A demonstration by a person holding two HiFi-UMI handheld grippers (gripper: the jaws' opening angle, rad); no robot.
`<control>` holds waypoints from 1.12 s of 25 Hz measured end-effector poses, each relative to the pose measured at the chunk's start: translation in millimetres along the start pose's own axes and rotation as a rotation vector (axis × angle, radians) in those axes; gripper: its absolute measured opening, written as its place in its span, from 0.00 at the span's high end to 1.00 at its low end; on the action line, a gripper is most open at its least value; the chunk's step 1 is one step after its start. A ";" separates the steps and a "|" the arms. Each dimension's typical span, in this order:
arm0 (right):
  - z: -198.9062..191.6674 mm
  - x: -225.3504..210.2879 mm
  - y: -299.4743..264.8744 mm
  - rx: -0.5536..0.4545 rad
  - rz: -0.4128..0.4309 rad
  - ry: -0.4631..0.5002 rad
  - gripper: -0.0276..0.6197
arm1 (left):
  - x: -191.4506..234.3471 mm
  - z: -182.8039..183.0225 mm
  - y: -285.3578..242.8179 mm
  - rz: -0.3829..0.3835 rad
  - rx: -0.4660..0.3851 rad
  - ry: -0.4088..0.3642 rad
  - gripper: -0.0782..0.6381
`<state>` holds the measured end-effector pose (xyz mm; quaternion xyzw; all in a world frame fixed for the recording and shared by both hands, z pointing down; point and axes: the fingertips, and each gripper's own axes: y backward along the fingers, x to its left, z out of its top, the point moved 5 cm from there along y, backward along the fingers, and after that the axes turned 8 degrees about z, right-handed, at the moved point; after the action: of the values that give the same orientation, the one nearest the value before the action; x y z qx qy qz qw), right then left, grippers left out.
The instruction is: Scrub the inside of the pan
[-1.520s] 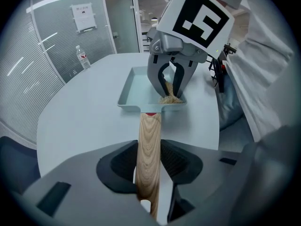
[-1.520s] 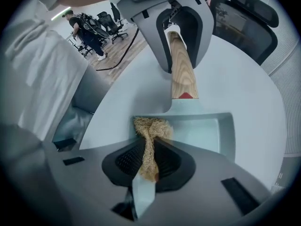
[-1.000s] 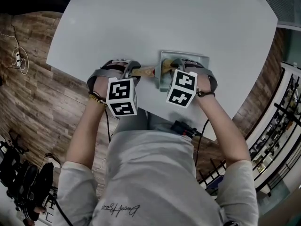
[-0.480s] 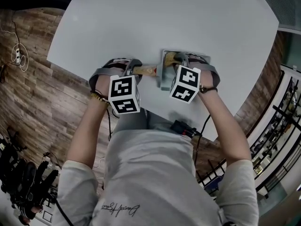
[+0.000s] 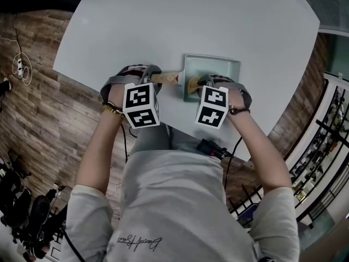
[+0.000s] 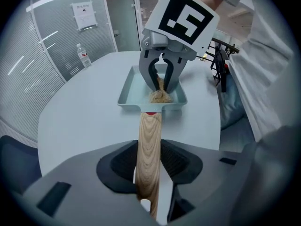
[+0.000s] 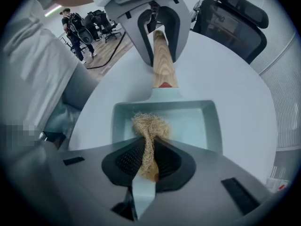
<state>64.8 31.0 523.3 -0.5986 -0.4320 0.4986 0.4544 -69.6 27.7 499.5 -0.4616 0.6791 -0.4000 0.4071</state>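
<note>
A small, squarish pale-teal pan (image 5: 218, 65) sits on a white table (image 5: 207, 15), on the part nearest the person. Its wooden handle (image 6: 149, 140) points to the person's left. The pads of the left gripper (image 6: 149, 161) are clamped on the handle, bracing the pan. The right gripper (image 7: 148, 161) points down into the pan and pinches a tan fibrous scrubber (image 7: 149, 126). The scrubber's tuft rests on the pan floor beside the wall where the handle joins. The scrubbing step appears to be under way. The floor farther from the handle lies bare, so the next move likely calls for dragging the tuft across it with downward pressure. The left grip would need to keep the handle from sliding.
</note>
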 end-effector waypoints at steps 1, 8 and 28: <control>-1.0 4.6 -0.4 0.007 0.029 0.002 0.85 | -0.1 0.7 0.0 0.002 0.000 0.000 0.68; -5.7 16.9 -2.5 0.010 0.232 -0.039 0.85 | 0.7 1.4 -1.1 -0.006 -0.006 0.000 0.68; -20.2 -60.1 23.1 -0.029 -0.103 -0.036 0.84 | -4.5 10.6 9.1 -0.043 -0.012 -0.060 0.68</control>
<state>78.5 -34.6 514.9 -0.5730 -0.4776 0.4791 0.4627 -61.5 32.5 488.3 -0.4903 0.6587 -0.3906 0.4160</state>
